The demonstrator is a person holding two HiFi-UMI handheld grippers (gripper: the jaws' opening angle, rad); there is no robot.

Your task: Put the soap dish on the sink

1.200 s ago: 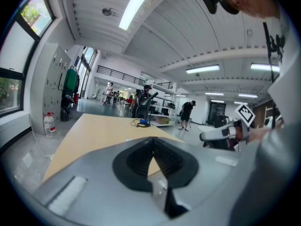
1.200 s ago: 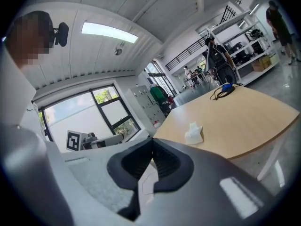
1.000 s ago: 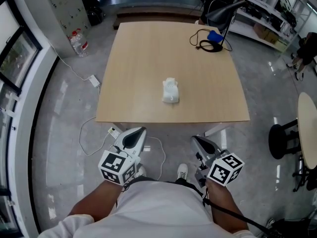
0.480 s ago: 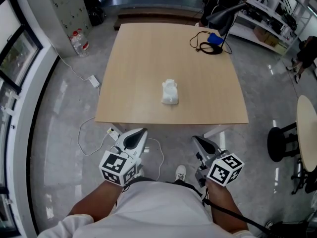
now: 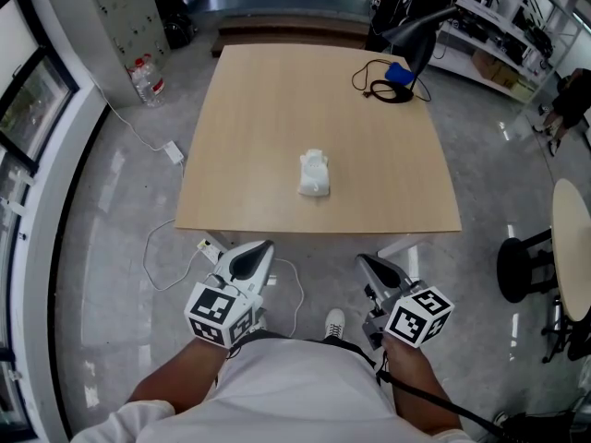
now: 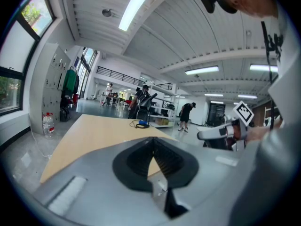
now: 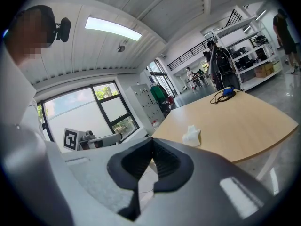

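I hold my left gripper (image 5: 262,245) and my right gripper (image 5: 365,261) low in front of my body, side by side and apart from each other, both short of the near edge of the surface (image 5: 249,127) and over the grey floor (image 5: 102,275). In each gripper's own view the jaws are pressed together pad to pad, closed on themselves rather than on any object, and both point toward the surface. The soap dish (image 5: 314,173) is a small white thing that lies alone on the pale wood, roughly midway across the surface and somewhat nearer my edge than the far one, well apart from both grippers. Its long axis runs away from me, from the near edge toward the far edge. The end toward me looks a little broader than the far end, though it is too small for me to make out its finer shape. From my right gripper's view it shows as a pale lump beyond the jaws, standing free on the wood. At the far right corner of the surface lie a coiled black cable (image 5: 377,85) and a blue object (image 5: 399,70), beside the foot of a dark lamp (image 5: 420,21). On the floor to the left stand plastic bottles (image 5: 148,79), and a white cord (image 5: 152,257) trails near the left table leg. A black stool (image 5: 522,261) stands on the right.
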